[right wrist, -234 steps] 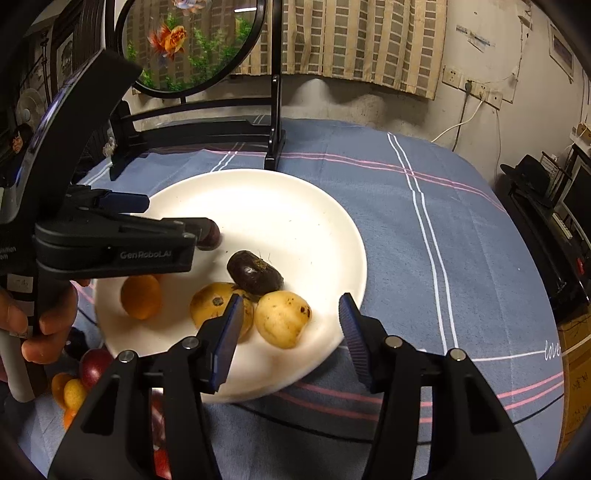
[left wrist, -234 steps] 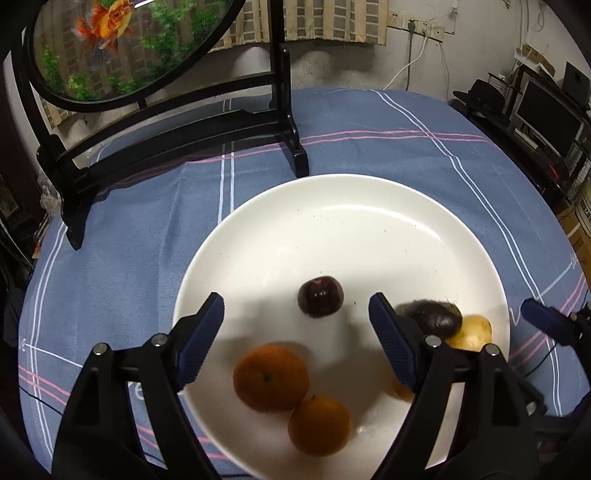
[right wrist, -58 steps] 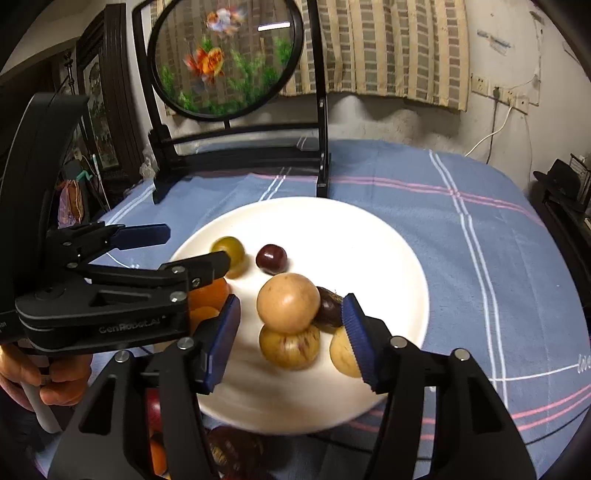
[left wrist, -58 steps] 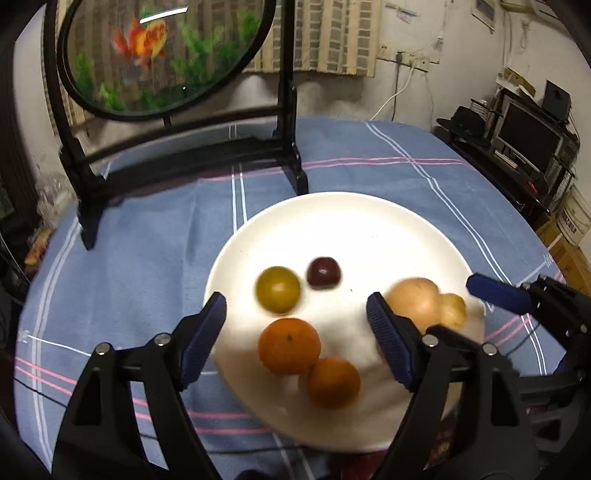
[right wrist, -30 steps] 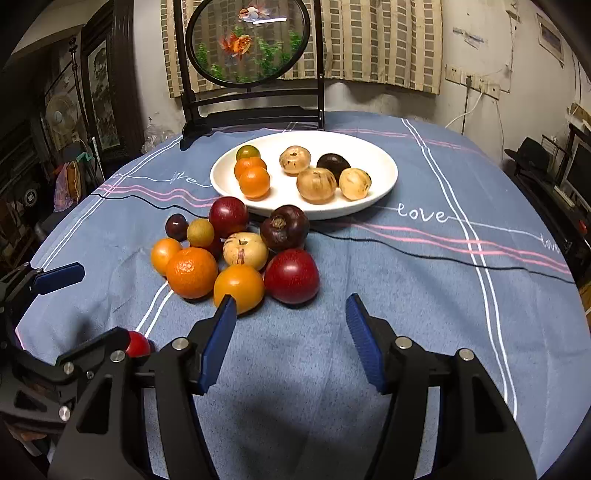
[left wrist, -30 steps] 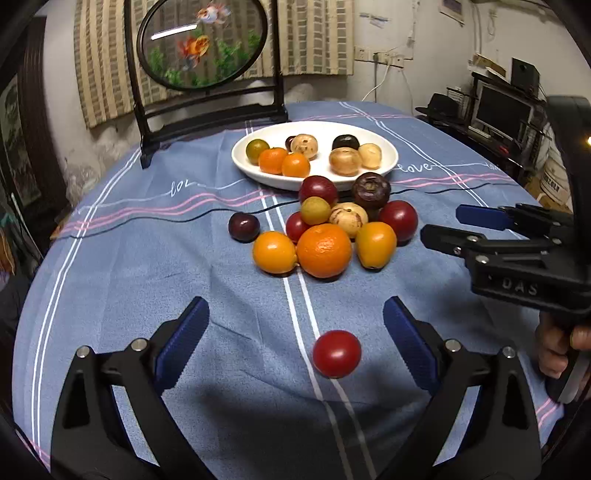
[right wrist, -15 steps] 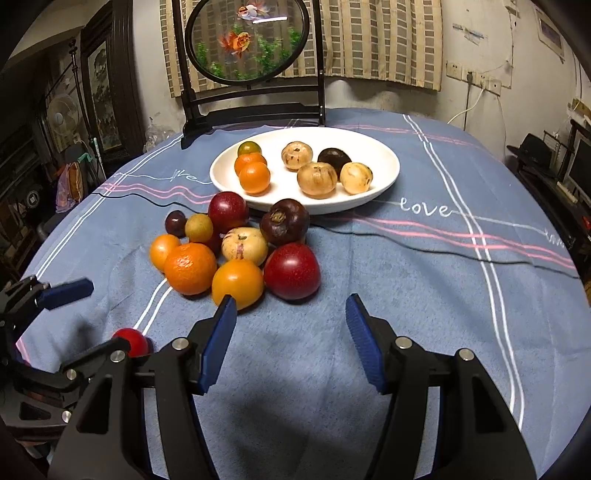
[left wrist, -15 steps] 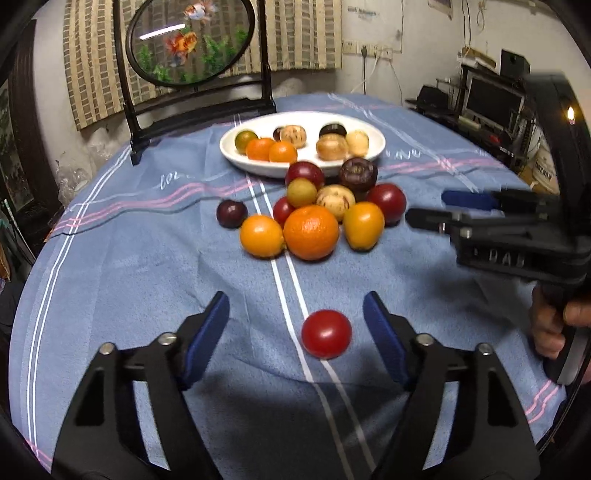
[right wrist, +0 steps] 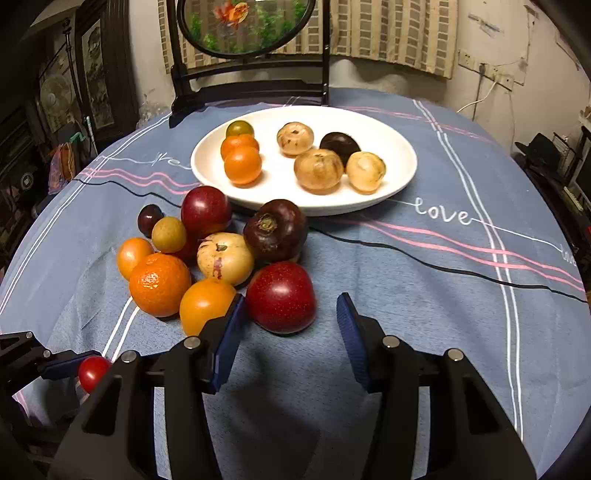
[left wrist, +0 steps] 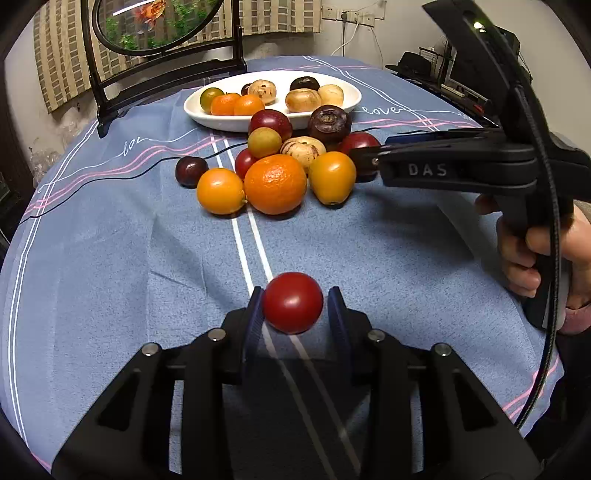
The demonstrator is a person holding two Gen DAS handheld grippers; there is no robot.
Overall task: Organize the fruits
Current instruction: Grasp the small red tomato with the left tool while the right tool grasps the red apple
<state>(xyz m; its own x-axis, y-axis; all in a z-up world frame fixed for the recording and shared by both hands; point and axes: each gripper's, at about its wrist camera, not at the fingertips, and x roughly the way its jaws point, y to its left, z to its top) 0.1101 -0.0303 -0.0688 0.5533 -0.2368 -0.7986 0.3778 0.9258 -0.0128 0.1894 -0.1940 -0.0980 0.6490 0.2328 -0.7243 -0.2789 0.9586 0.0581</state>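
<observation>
My left gripper (left wrist: 295, 317) has closed on a small red tomato (left wrist: 293, 302) near the table's front edge; the tomato also shows in the right wrist view (right wrist: 92, 371). A pile of loose fruit lies in the middle of the cloth, with a large orange (left wrist: 275, 184) in front and a red apple (right wrist: 281, 296) on the right. My right gripper (right wrist: 288, 336) is open and empty, just short of the red apple. A white plate (right wrist: 402, 173) behind the pile holds several fruits.
A black stand with a round goldfish panel (right wrist: 243, 26) stands behind the plate. The blue tablecloth (left wrist: 110, 258) covers a round table. A black cable (right wrist: 424, 262) runs across the cloth in front of the plate. Shelves with electronics (left wrist: 443, 70) are at the right.
My left gripper has moved forward around the red tomato and closed on it. My right gripper has moved closer to the red apple and stays open.
</observation>
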